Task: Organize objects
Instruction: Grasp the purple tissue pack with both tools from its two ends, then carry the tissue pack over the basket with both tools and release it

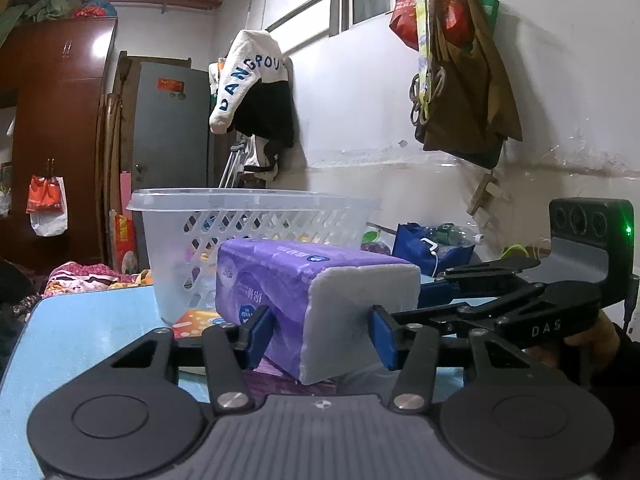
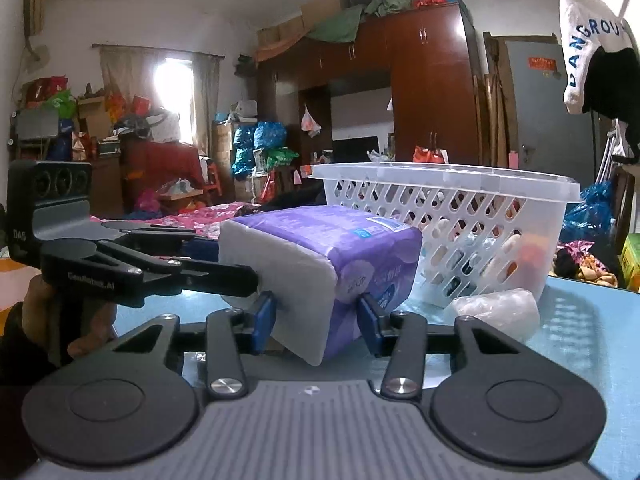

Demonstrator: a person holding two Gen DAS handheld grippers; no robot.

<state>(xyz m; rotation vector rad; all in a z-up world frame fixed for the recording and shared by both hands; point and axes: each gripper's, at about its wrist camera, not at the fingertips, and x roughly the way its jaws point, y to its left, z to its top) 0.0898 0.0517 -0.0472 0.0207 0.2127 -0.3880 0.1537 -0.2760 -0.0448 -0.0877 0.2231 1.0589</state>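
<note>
A purple tissue pack (image 1: 304, 300) with a white open end is held just above the blue table (image 1: 88, 328). My left gripper (image 1: 318, 334) is shut on one corner of it. My right gripper (image 2: 318, 316) is shut on the same pack (image 2: 320, 264) from the other side. Each gripper shows in the other's view: the right one (image 1: 520, 304) beside the pack, the left one (image 2: 132, 268) likewise. A clear perforated plastic basket (image 1: 256, 236) stands right behind the pack; it also shows in the right wrist view (image 2: 452, 224) and holds several small items.
An orange flat packet (image 1: 196, 320) lies under the basket's near side. A crumpled clear plastic bag (image 2: 496, 308) lies on the table by the basket. A blue bag (image 1: 428, 248) sits at the back right. Clothes hang on the wall (image 1: 252, 92).
</note>
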